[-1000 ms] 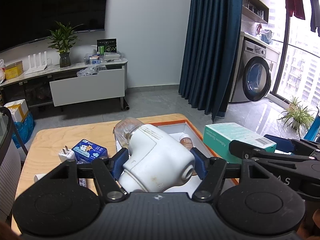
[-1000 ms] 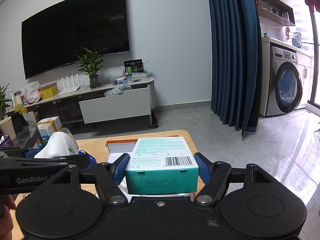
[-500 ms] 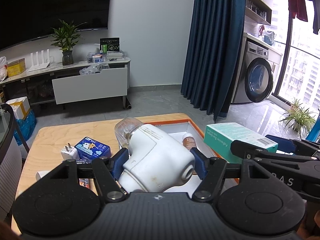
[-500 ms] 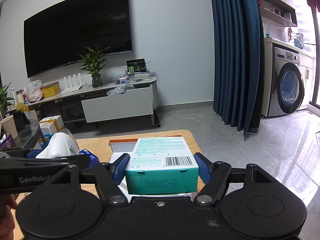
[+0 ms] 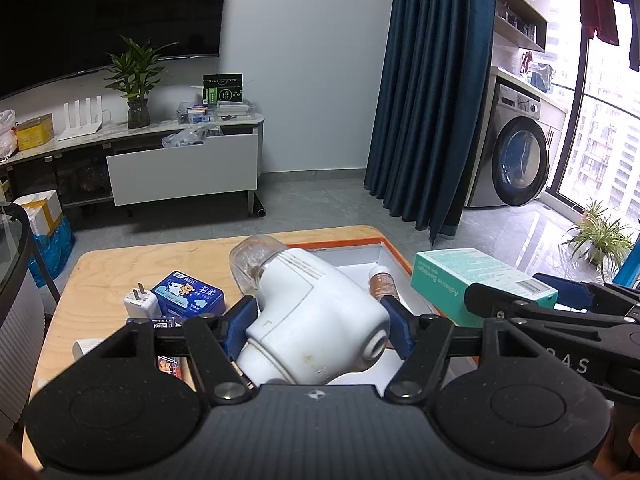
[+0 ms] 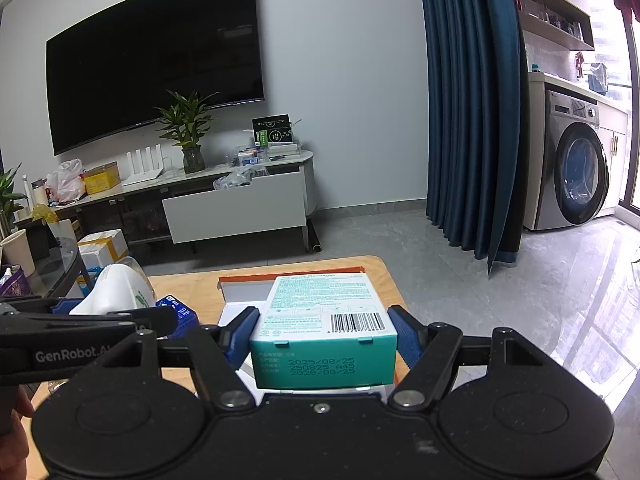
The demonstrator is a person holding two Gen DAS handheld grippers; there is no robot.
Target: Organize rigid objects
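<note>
**Plastic, card and pale plywood**

The white device [image 5: 316, 320] is smooth, glossy plastic, faintly stained, with a clear plastic cap [image 5: 252, 256]. The teal box [image 6: 324, 332] is matt printed card (barcode crisp on its top). Both hand-held grippers look like finely speckled matt black plastic with blue ribbed pads [image 5: 236, 324]. The tabletop [image 5: 120, 268] shows light wood grain, satin. The blue tin [image 5: 190, 294] looks glossy.

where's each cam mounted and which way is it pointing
Left wrist: sits on the left gripper, looking forward over the wooden table toward the TV wall; its fingers clamp a white device.
Right wrist: sits on the right gripper, facing the same wall; its fingers clamp a teal box.
Shared: each view shows the other gripper, plus the orange-rimmed tray and blue tin.
</note>
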